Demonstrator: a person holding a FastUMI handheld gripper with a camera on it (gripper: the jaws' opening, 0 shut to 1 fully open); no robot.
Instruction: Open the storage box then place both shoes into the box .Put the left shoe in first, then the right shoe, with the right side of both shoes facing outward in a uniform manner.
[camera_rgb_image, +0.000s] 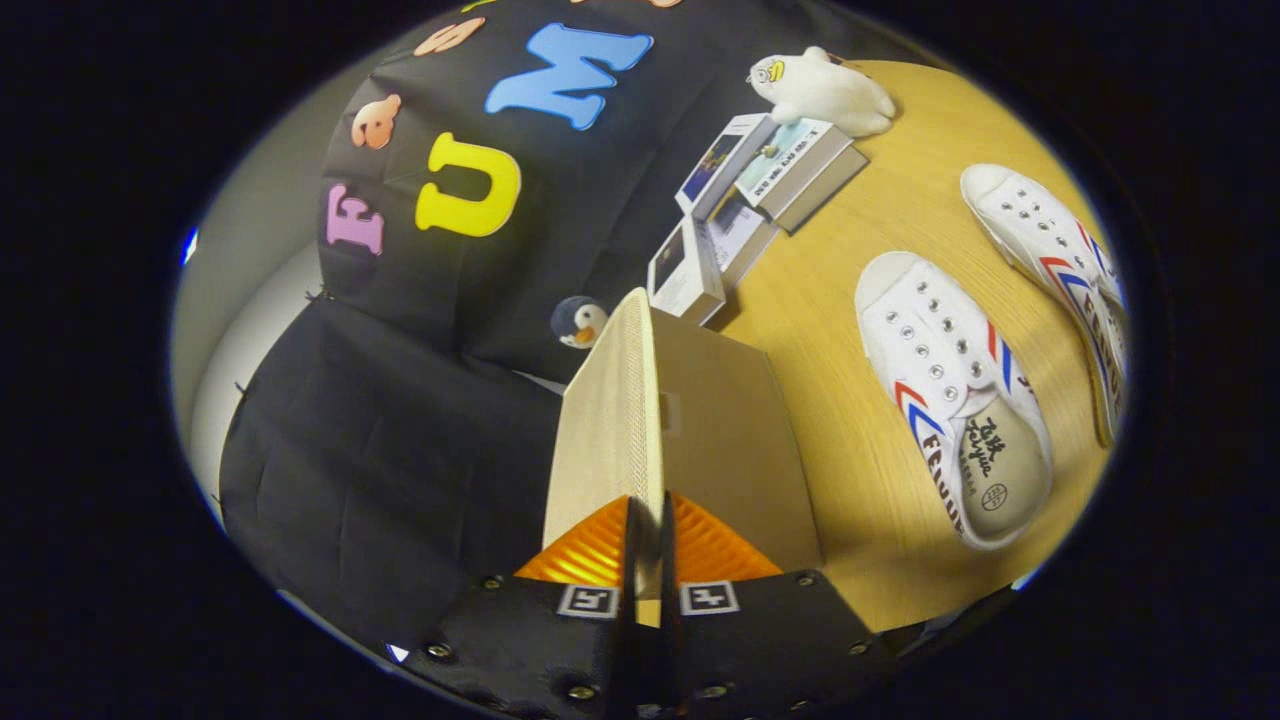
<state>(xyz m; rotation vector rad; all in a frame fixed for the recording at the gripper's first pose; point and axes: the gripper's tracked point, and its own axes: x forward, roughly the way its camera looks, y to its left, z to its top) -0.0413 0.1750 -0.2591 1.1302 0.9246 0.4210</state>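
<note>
Two fingers of the gripper (648, 545) are seen pressed close together on the thin edge of the lid (610, 420) of the storage box (735, 450), so the lid is pinched between them. The lid is held edge-on, running straight away from the fingertips, with its pale woven face to the left and the brown inner side of the box to the right. It is judged to be light and stiff, a flat panel that can be swung by its free edge; a pinch near the middle of that edge, as now, should keep it from twisting. The opening step is judged to be under way.

Beyond the box and to the right of the fingers, the nearer shoe (950, 400) lies on the wooden table (850, 300), sole down. Its long axis runs away from the gripper, heel nearer, toe farther. The second shoe (1050, 250) lies farther right, close to parallel, apart from the first. Which one is the left shoe cannot be told with certainty. Both are judged to be light, with soft canvas uppers that will yield; the heel collar is probably the firmest hold.

Farther ahead, a stack of books (760, 190) is seen, with a white plush toy (825, 90) behind it, and a small penguin toy (578, 322) just past the lid's far end.
</note>
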